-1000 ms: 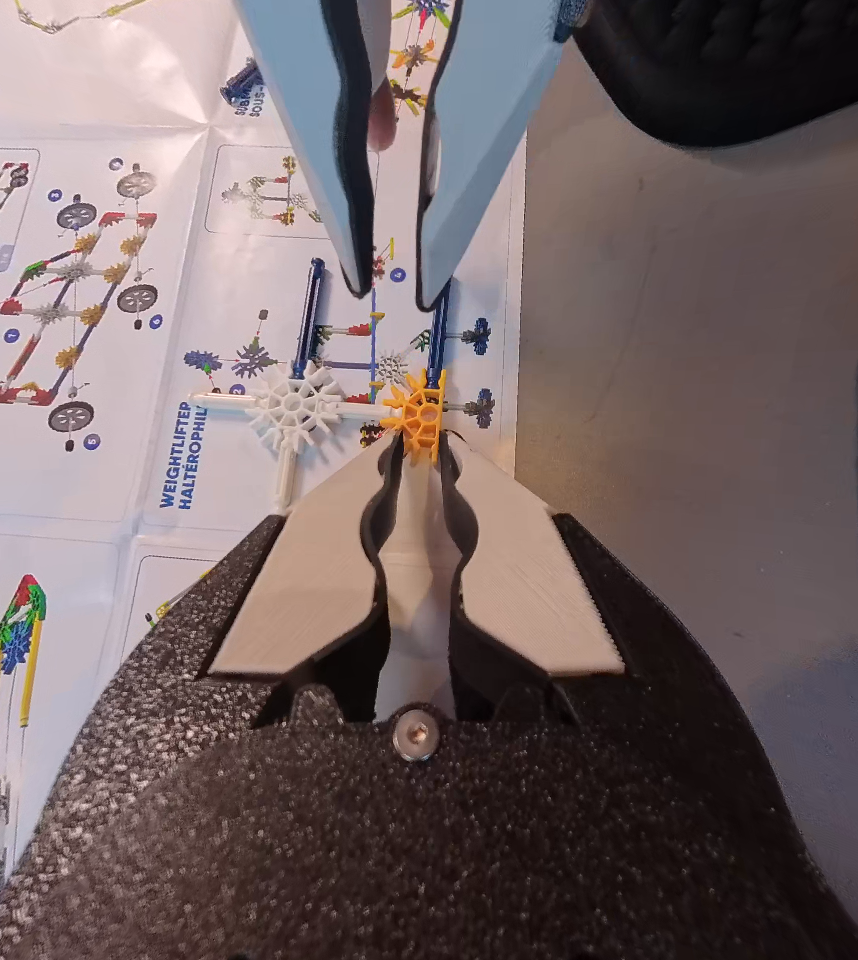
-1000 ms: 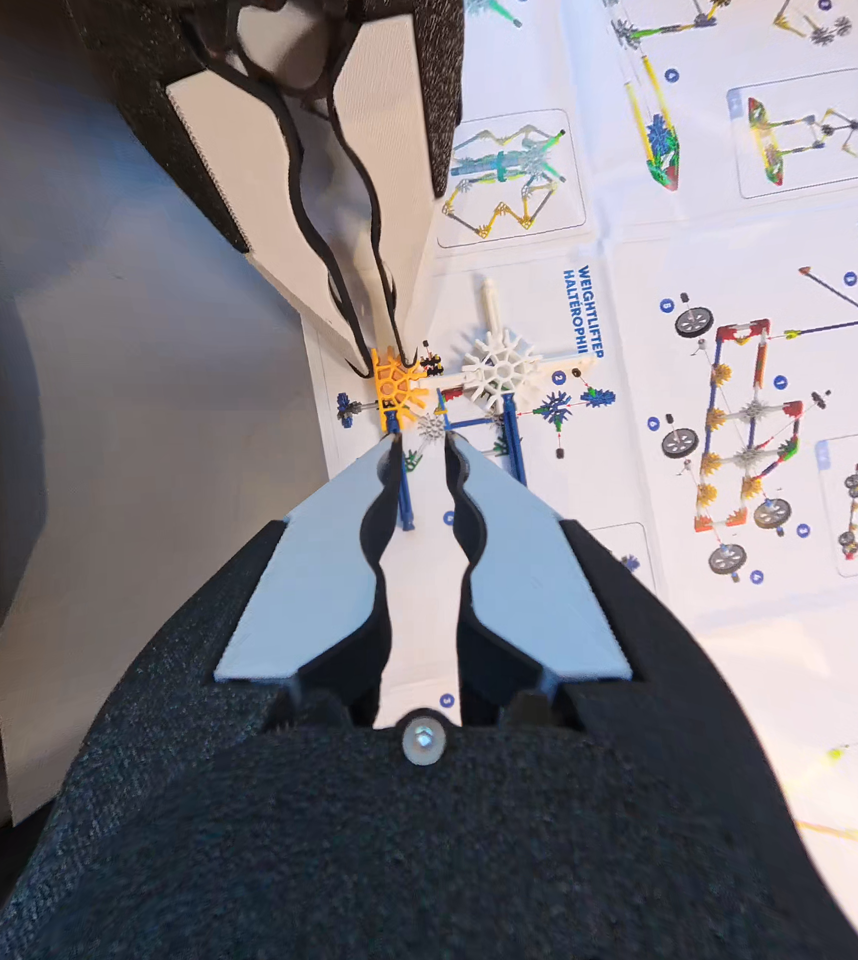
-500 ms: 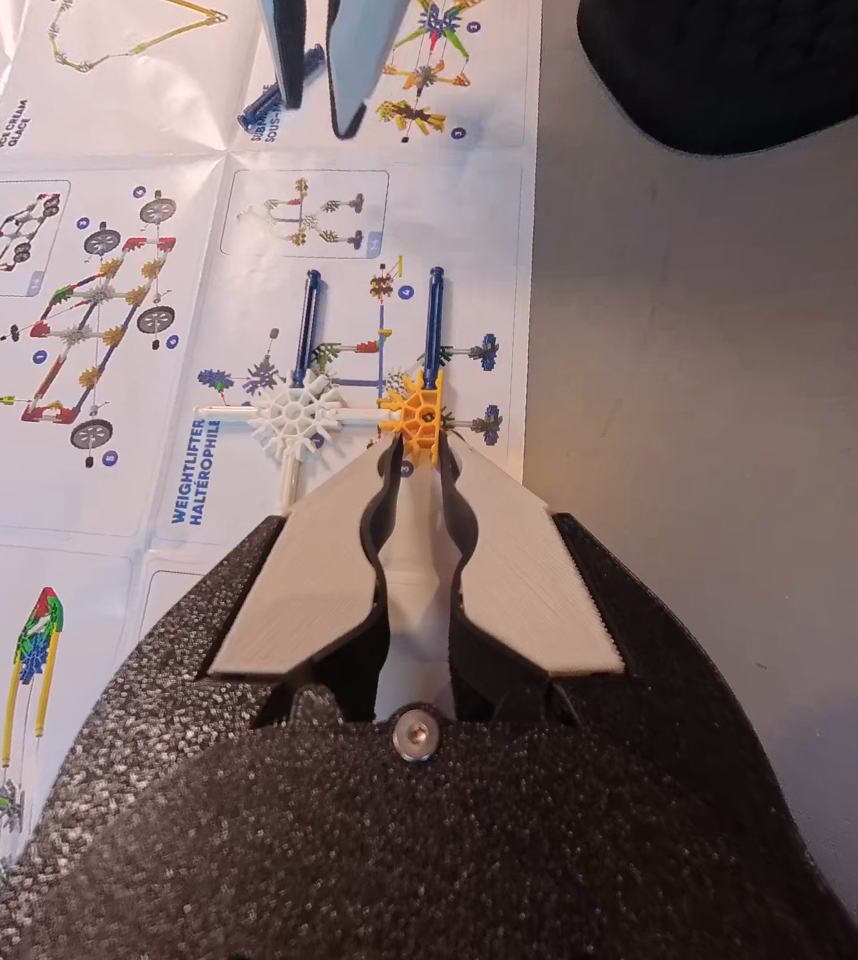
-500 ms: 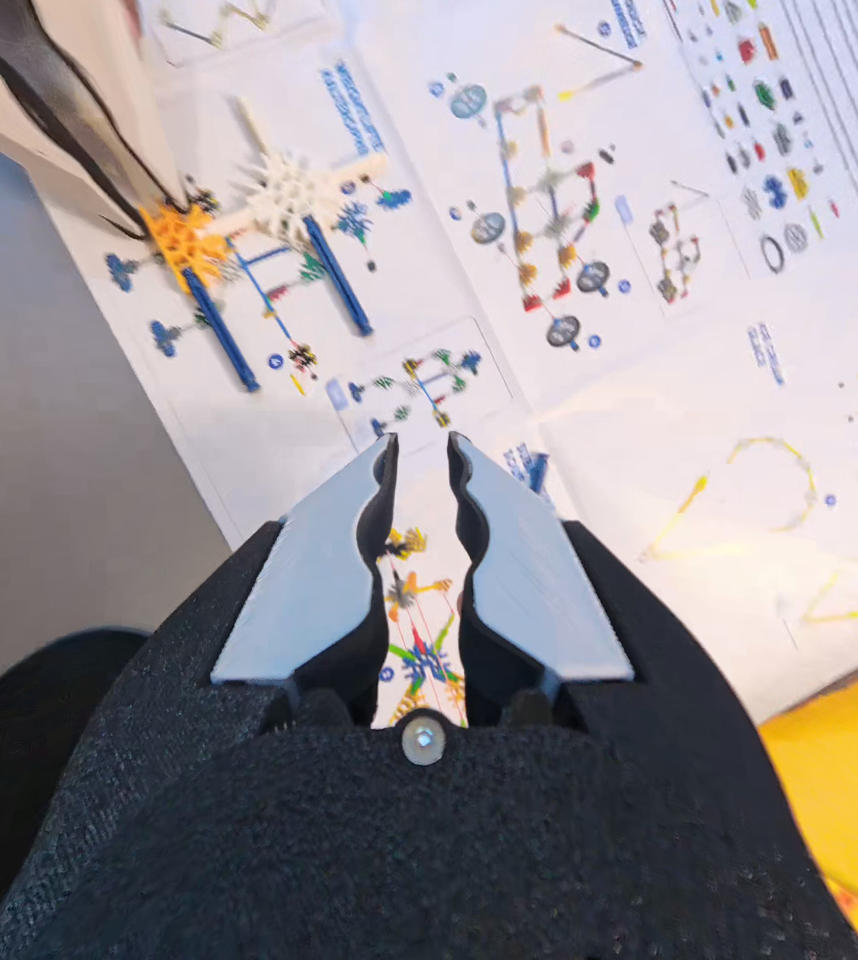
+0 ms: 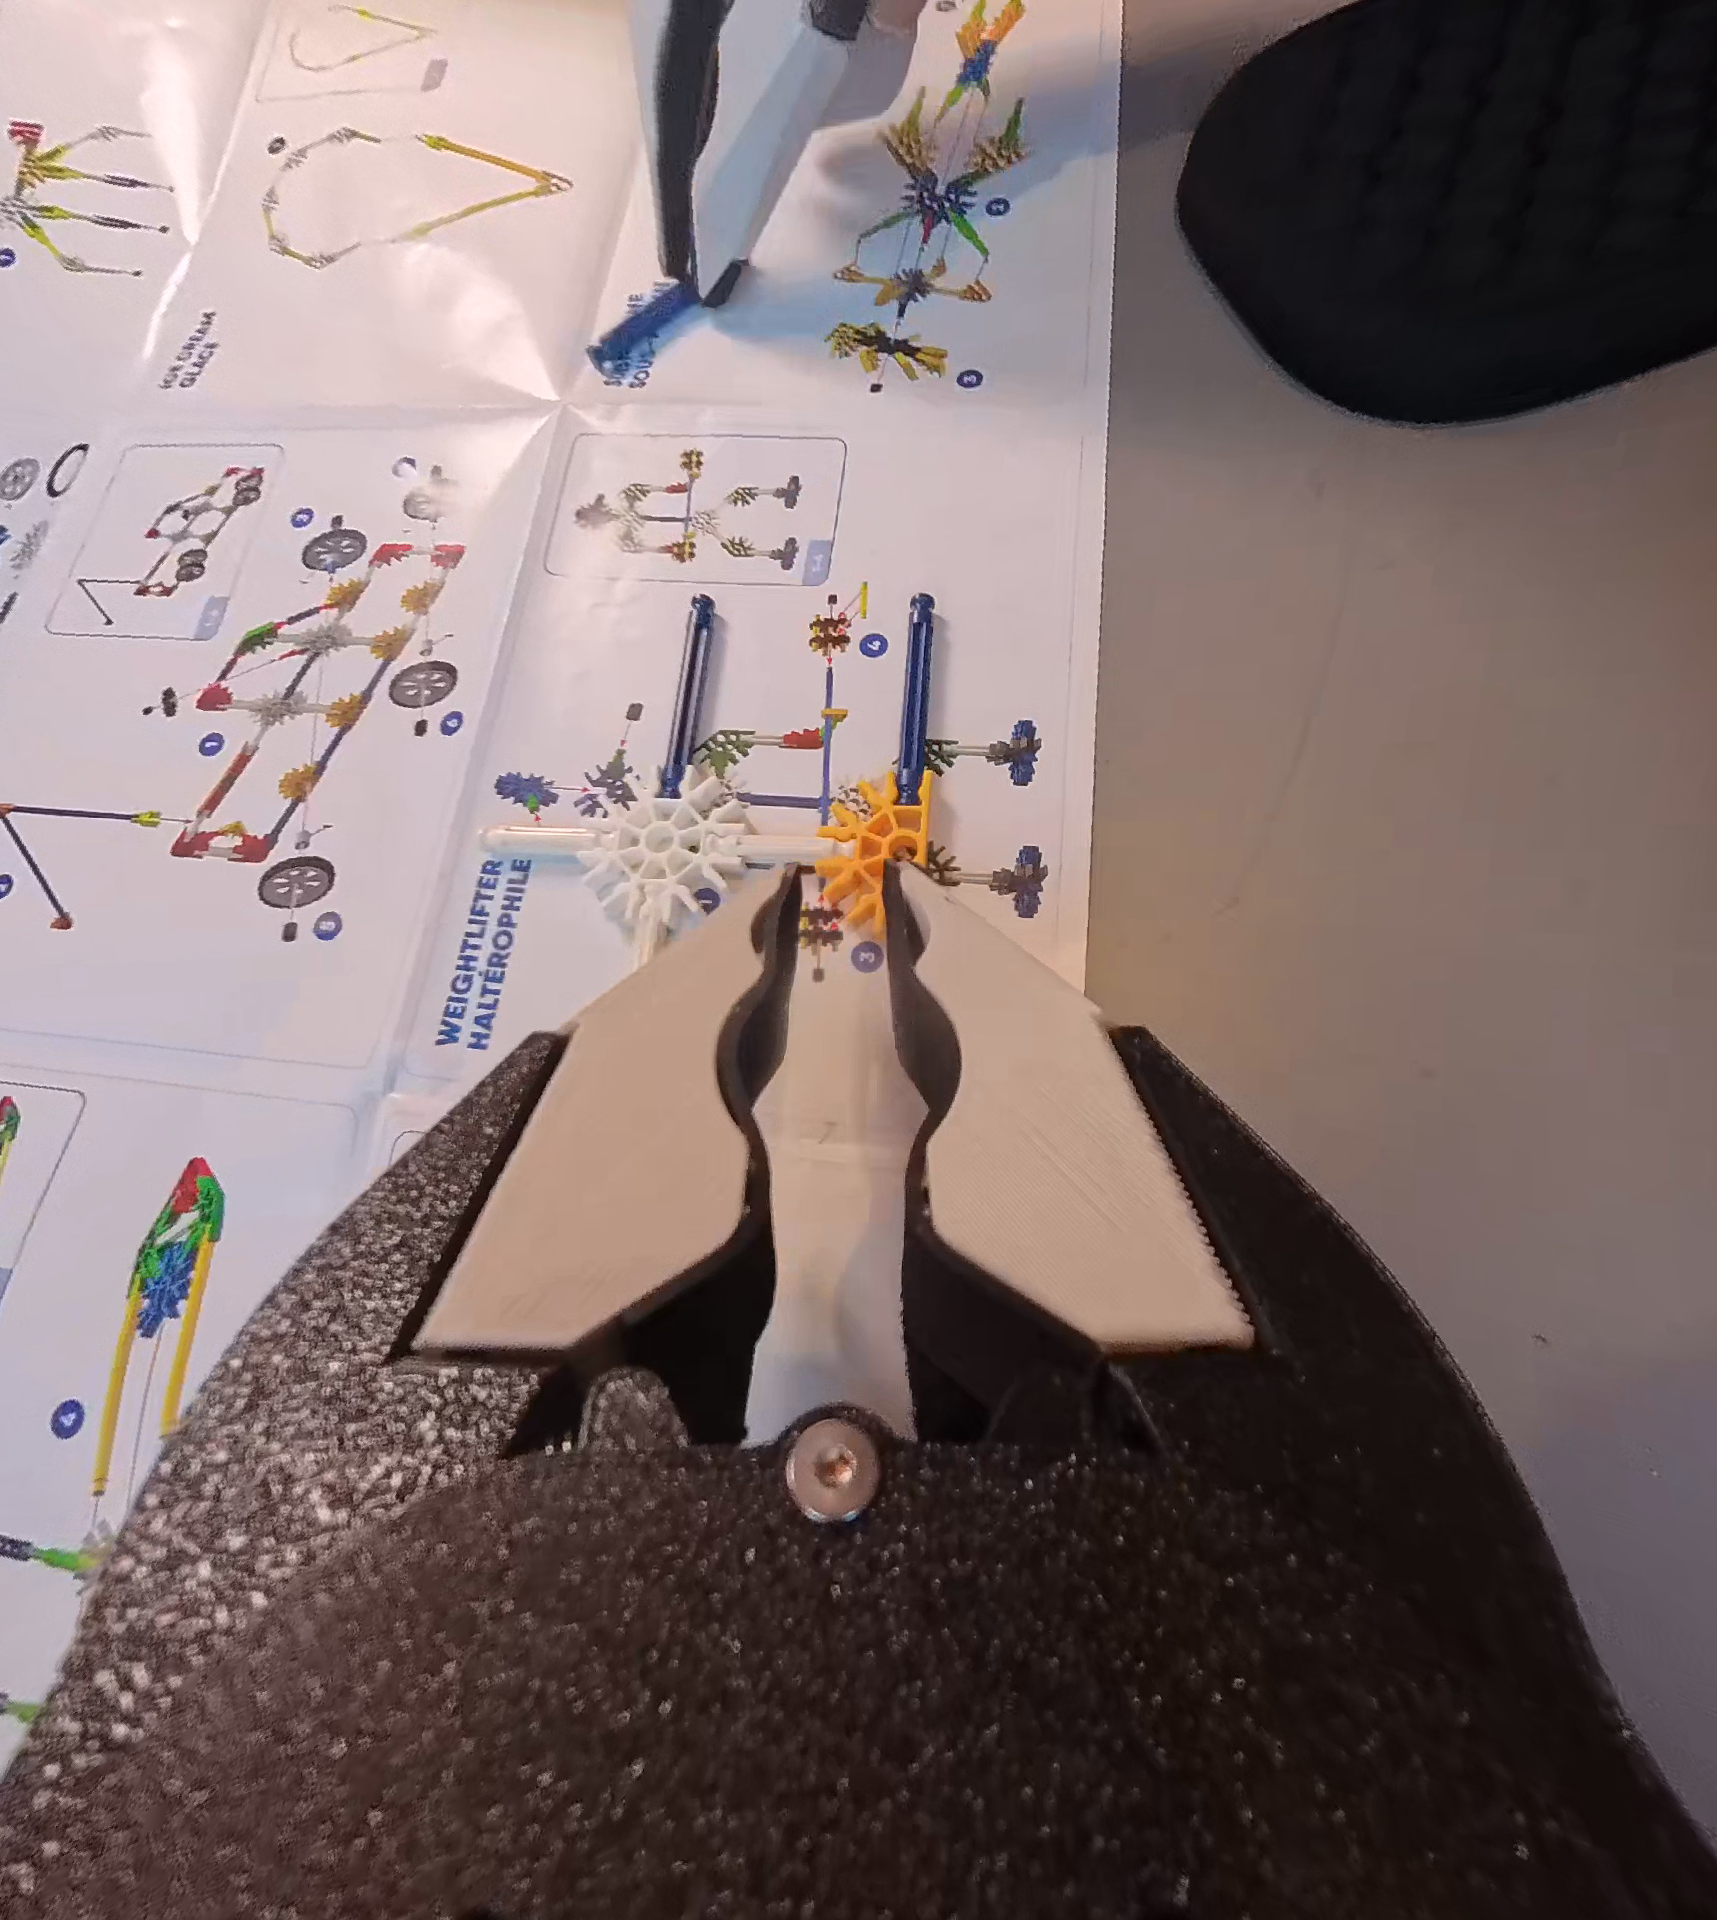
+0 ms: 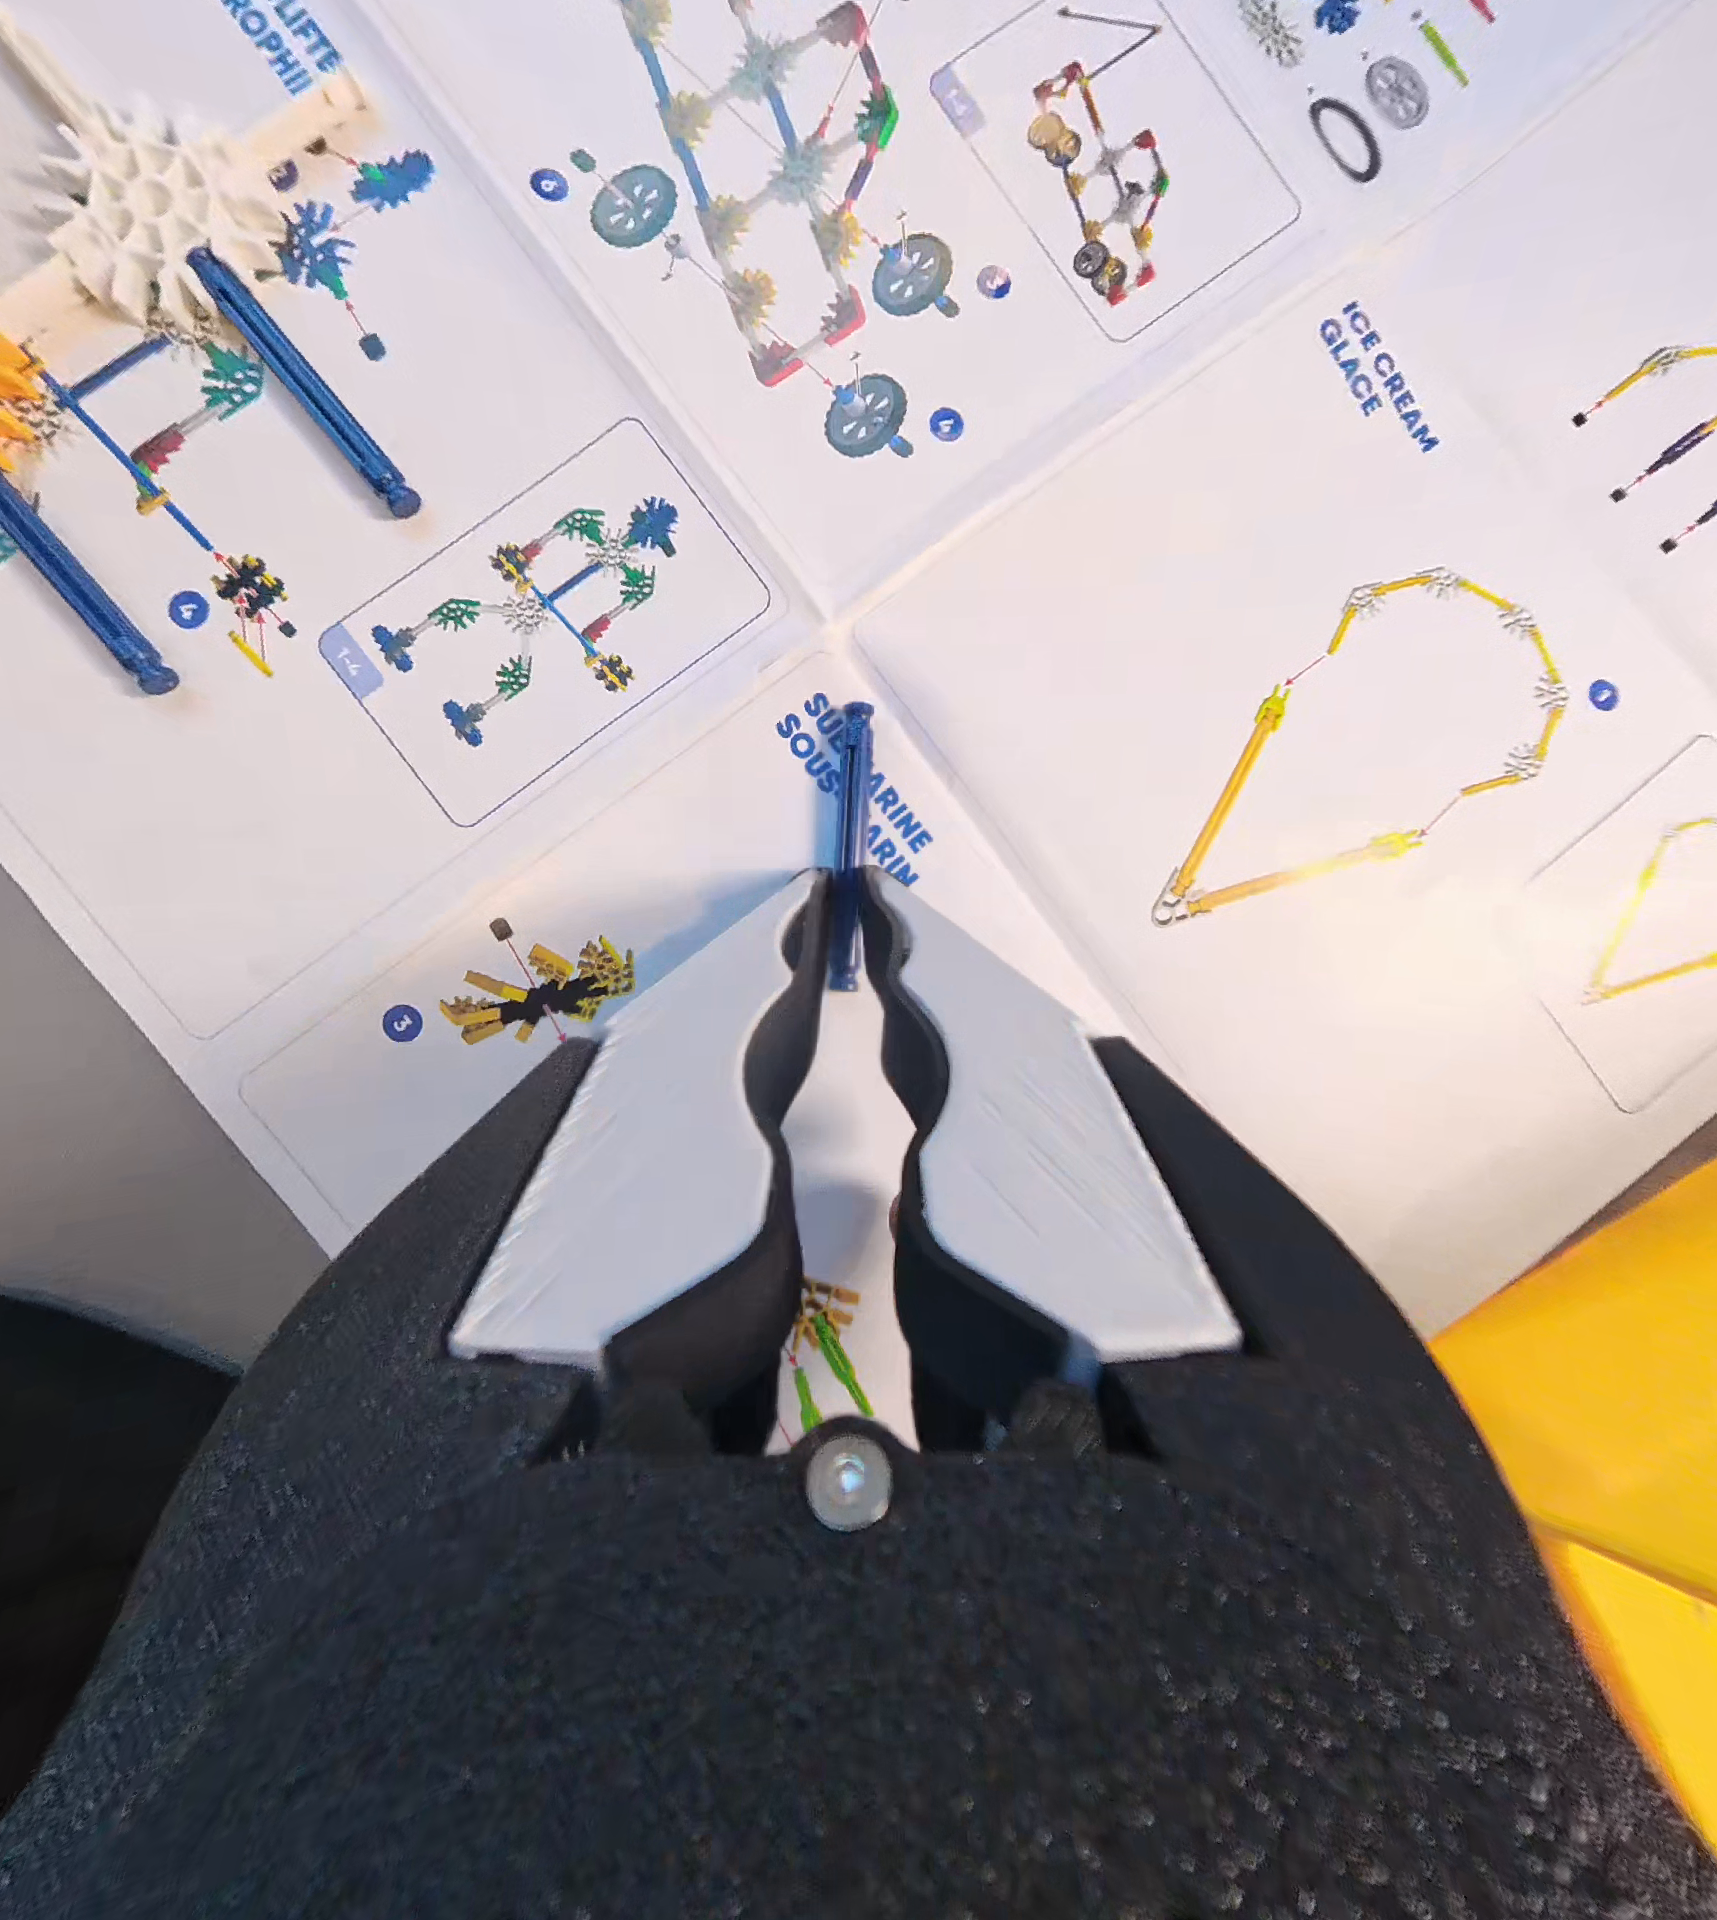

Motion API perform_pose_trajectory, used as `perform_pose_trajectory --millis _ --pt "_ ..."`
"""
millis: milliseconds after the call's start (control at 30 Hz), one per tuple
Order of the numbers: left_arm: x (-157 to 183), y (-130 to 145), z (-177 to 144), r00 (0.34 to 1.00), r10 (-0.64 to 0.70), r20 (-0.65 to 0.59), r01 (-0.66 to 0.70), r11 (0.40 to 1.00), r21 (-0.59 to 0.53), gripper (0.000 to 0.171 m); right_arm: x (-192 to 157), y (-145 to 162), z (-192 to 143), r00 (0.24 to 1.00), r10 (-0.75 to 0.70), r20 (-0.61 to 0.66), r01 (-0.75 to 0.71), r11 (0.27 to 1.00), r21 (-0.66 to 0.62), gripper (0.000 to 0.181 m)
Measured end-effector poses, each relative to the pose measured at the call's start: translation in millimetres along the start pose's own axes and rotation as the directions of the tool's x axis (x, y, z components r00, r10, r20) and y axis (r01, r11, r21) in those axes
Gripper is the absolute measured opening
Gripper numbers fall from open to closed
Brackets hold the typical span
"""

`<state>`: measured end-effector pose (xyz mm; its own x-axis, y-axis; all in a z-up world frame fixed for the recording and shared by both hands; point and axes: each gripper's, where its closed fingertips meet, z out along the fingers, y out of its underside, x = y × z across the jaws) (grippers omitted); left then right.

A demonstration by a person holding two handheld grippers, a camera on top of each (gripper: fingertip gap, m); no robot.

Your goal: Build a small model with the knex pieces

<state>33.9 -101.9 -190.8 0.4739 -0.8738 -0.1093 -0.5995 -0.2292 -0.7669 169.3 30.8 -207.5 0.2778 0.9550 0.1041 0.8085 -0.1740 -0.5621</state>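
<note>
My left gripper (image 5: 838,883) is shut on an orange connector (image 5: 875,831) at the right end of a small flat assembly. The assembly has a white snowflake connector (image 5: 667,847), white rods and two blue rods (image 5: 916,686), and lies on a printed instruction sheet (image 5: 210,364). My right gripper (image 6: 841,883) is shut on a separate short blue rod (image 6: 852,800) that sticks out past its tips, low over the sheet. In the left wrist view the right gripper (image 5: 703,291) is at the top, apart from the assembly. The assembly also shows in the right wrist view (image 6: 147,208), at the upper left.
The sheet lies on a grey table (image 5: 1405,935), with its right edge beside the assembly. A black rounded object (image 5: 1508,208) lies at the far right of the table. A yellow surface (image 6: 1664,1455) borders the sheet on the right gripper's right. About 20 centimeters separates my left fingertips from my right.
The right gripper has drawn back from the assembly, moved across the sheet and shut on a loose blue rod. The left gripper has stayed on the orange connector.
</note>
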Motion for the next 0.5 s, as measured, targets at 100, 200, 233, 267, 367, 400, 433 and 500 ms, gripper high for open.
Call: perform_pose_trajectory --millis 100,200,233,267,367,400,433,500 --pt "-8 -6 -7 1.0 -0.011 0.021 0.01 0.999 0.04 0.014 -6 -5 0 0.999 -0.03 0.033 0.03 0.999 0.013 0.003" --pt "-11 -11 -11 0.999 -0.026 0.02 0.024 0.997 0.08 0.018 -37 -32 -2 0.986 -0.115 0.118 0.106 0.991 0.087 0.003" --pt "-11 -13 -12 0.999 -0.026 0.018 0.024 0.996 0.089 0.019 -51 -41 -2 0.975 -0.168 0.144 0.154 0.983 0.1 0.003" --pt "-11 -13 -13 1.0 -0.021 0.017 0.019 0.995 0.093 0.02 -67 -49 -1 0.959 -0.222 0.173 0.205 0.972 0.113 0.003" --pt "-7 -12 -13 1.0 0.028 0.011 -0.029 0.996 0.08 0.023 -117 -68 7 0.895 -0.349 0.277 0.32 0.936 0.146 0.003" --pt "-4 -11 -12 0.999 0.05 0.004 -0.05 0.996 0.072 0.022 -130 -72 11 0.874 -0.383 0.299 0.354 0.924 0.148 0.003" --pt "-1 -9 -12 0.998 0.069 -0.004 -0.069 0.996 0.062 0.021 -141 -76 14 0.854 -0.413 0.316 0.383 0.911 0.156 0.003" --pt "3 -6 -11 0.995 0.103 -0.01 -0.102 0.994 0.035 0.016 -162 -83 19 0.817 -0.453 0.357 0.419 0.891 0.172 0.0"
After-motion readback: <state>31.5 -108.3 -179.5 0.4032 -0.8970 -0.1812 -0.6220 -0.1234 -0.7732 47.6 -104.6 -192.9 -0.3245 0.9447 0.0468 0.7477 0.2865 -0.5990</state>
